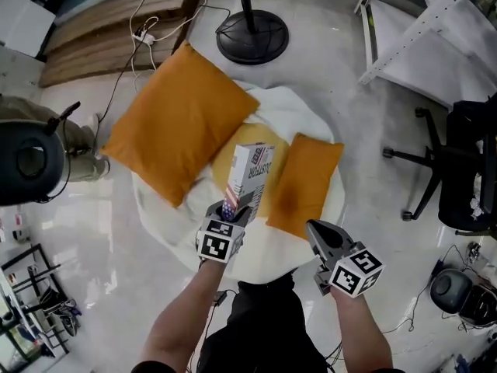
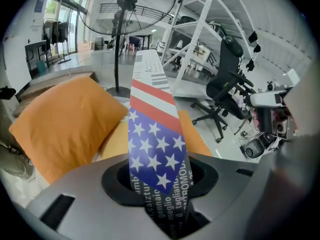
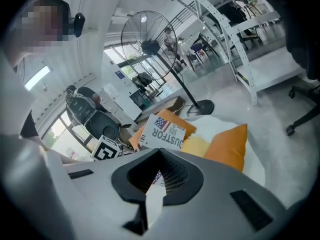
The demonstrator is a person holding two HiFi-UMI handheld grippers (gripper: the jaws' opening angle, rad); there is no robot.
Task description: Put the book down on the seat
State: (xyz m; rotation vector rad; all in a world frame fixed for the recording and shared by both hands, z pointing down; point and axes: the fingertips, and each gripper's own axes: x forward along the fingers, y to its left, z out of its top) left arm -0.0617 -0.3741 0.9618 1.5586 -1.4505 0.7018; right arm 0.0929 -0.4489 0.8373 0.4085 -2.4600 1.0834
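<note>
My left gripper (image 1: 235,210) is shut on the lower end of a book (image 1: 253,169) with a stars-and-stripes cover. It holds the book upright just above the white round seat (image 1: 304,112). In the left gripper view the book (image 2: 155,134) rises out from between the jaws of that gripper (image 2: 161,204). A large orange pillow (image 1: 178,119), a smaller orange pillow (image 1: 304,181) and a yellow cushion (image 1: 226,160) lie on the seat under and beside the book. My right gripper (image 1: 314,230) hovers over the seat's front right, shut and holding nothing. From the right gripper view the book (image 3: 162,130) stands ahead to the left.
A fan's black round base (image 1: 251,36) stands behind the seat. Wooden pallets (image 1: 116,22) with cables lie at the back left. A white metal frame (image 1: 435,29) and a black office chair (image 1: 458,169) are on the right. A person's shoe (image 1: 81,142) is at the left.
</note>
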